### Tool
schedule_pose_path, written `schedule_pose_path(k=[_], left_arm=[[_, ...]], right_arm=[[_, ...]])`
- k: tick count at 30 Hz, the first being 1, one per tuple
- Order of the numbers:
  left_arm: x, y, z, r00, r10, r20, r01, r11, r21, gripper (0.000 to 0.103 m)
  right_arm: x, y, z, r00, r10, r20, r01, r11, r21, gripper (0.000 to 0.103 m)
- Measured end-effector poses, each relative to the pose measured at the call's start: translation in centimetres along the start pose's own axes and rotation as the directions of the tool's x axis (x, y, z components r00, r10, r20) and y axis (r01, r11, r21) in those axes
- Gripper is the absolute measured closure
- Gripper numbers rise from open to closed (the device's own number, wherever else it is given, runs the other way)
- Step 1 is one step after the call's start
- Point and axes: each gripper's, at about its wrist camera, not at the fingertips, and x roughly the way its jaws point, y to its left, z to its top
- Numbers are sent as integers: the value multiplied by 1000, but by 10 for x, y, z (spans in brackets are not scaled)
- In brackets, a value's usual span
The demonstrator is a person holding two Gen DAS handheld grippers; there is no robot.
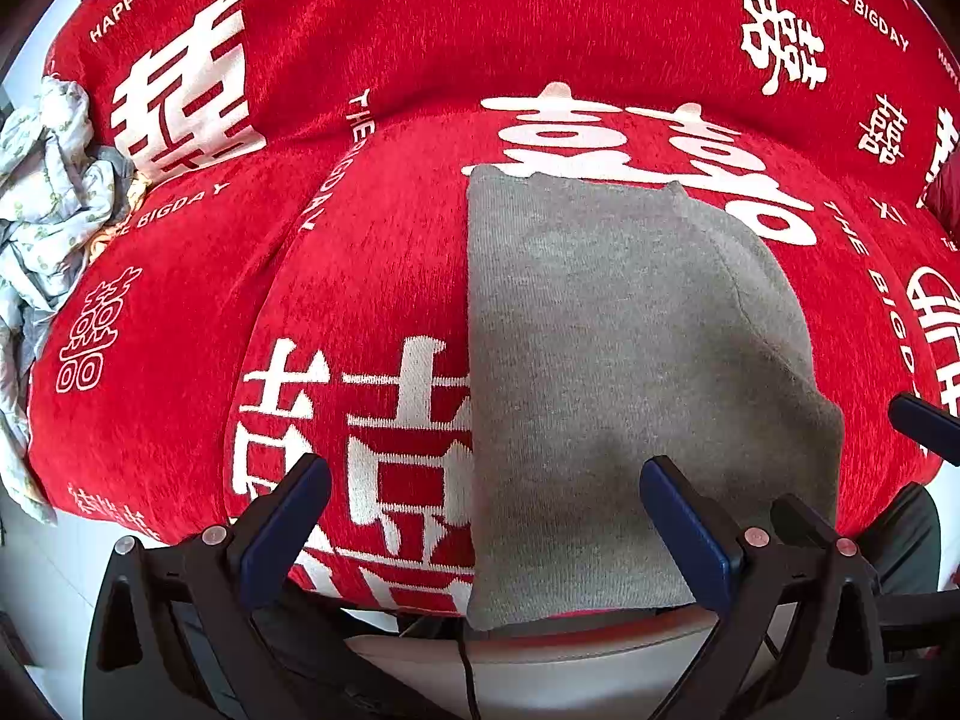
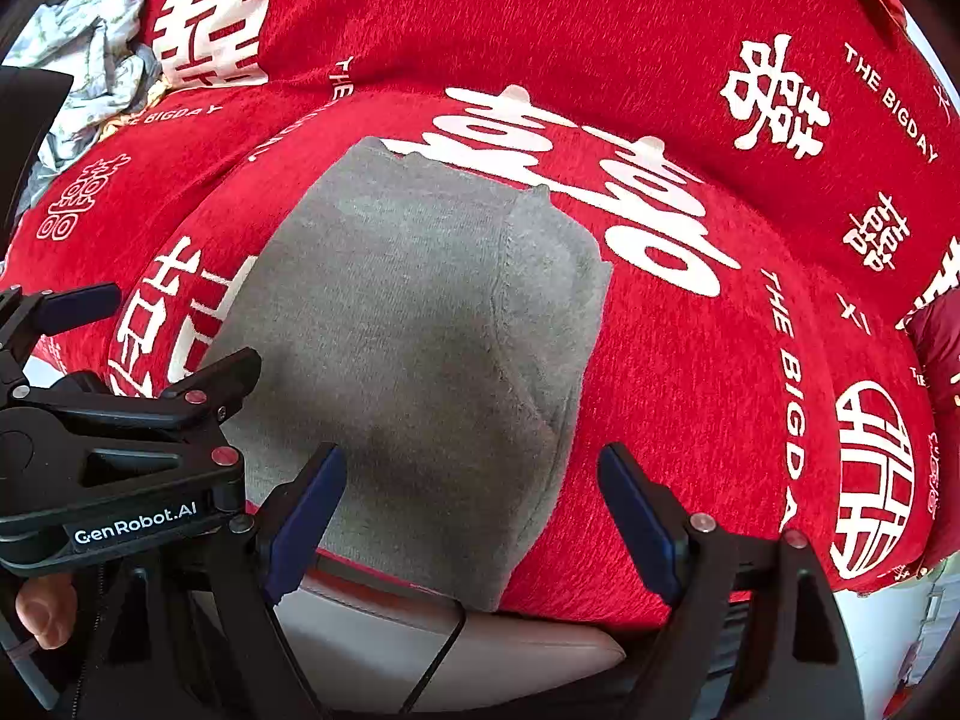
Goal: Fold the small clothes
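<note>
A grey knitted garment (image 1: 606,372) lies flat and folded lengthwise on the red sofa cover (image 1: 372,276), its near end hanging over the seat's front edge. My left gripper (image 1: 486,480) is open and empty, above the garment's near left edge. In the right wrist view the garment (image 2: 414,336) lies ahead, and my right gripper (image 2: 474,468) is open and empty over its near right corner. The left gripper (image 2: 156,336) shows at the left of that view, also open. The tip of one right finger (image 1: 924,420) shows at the right edge of the left wrist view.
A pile of crumpled pale printed clothes (image 1: 48,192) lies at the sofa's far left and also shows in the right wrist view (image 2: 90,48). A dark red item (image 2: 942,348) sits at the right edge. The sofa's beige front (image 2: 456,642) and a black cable (image 2: 444,648) are below.
</note>
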Motion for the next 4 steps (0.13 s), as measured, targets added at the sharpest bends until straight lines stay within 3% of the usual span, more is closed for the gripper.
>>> schedule_pose_path(k=[4], left_arm=[[0,1,0,1000,0,9,0,1000,-2,0]], right_arm=[[1,2,-2,1000,2,-1,-2,1000,2,15]])
